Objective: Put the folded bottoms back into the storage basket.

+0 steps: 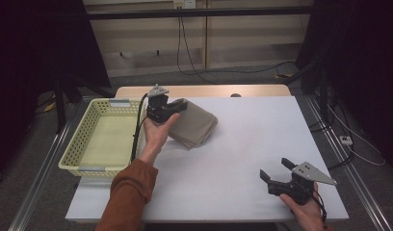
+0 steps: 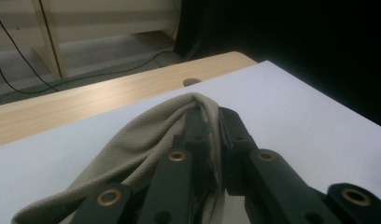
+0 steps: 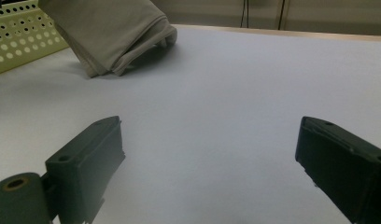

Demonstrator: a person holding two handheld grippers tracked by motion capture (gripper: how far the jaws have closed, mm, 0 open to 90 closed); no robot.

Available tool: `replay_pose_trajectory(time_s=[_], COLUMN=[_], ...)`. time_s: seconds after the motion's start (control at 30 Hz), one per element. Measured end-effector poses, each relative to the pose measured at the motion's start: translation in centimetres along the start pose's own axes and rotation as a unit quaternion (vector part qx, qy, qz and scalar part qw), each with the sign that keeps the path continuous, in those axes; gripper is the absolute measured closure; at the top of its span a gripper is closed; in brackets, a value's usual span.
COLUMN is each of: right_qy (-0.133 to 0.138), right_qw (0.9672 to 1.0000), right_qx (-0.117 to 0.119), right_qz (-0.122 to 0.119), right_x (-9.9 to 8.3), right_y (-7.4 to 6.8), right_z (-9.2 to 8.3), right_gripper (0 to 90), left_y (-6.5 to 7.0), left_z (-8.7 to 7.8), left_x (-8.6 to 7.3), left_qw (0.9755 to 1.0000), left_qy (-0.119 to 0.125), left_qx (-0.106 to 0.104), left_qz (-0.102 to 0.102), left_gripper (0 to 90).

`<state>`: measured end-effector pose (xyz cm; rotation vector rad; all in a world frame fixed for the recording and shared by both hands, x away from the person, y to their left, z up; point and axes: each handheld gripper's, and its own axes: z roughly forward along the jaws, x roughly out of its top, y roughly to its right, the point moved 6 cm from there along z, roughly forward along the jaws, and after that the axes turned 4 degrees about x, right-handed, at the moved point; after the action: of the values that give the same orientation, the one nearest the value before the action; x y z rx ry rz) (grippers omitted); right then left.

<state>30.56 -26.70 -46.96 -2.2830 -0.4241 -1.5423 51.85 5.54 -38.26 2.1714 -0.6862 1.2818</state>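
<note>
High view, centre-left: left gripper (image 1: 177, 107) clamped on the edge of a folded beige cloth (image 1: 197, 126), soft, light and floppy; right gripper (image 1: 276, 169) lower right, jaws apart.

In the right gripper view the folded beige cloth (image 3: 111, 35) is cut off by the top edge, and the yellow basket (image 3: 20, 39) by the left edge. In the left gripper view the jaws hide the pinched part of the cloth's fold.

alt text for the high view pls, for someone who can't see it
Seen from above, the left gripper is clamped on one edge of a folded beige cloth on a white table, beside a pale yellow perforated basket at the table's left. The right gripper rests near the front right corner, jaws open and holding nothing.
</note>
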Motion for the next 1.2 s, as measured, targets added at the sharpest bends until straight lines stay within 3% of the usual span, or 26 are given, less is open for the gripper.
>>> replay_pose_trajectory(time_s=[0.7,1.2], right_qy=[0.000,0.001], right_qw=[1.0000,1.0000], right_qx=[0.000,0.002], right_qz=[0.001,0.001], right_x=[0.0,0.0], right_y=[0.0,0.0], right_z=[0.0,0.0], right_gripper=[7.2,6.8], left_y=[-0.1,0.4], left_z=[-3.3,-6.6], left_x=[1.8,2.7], left_qw=[0.9995,0.9977], left_qy=[0.031,0.058], left_qx=[0.001,0.006], left_qz=[0.009,0.035], left_gripper=[83.8,83.8])
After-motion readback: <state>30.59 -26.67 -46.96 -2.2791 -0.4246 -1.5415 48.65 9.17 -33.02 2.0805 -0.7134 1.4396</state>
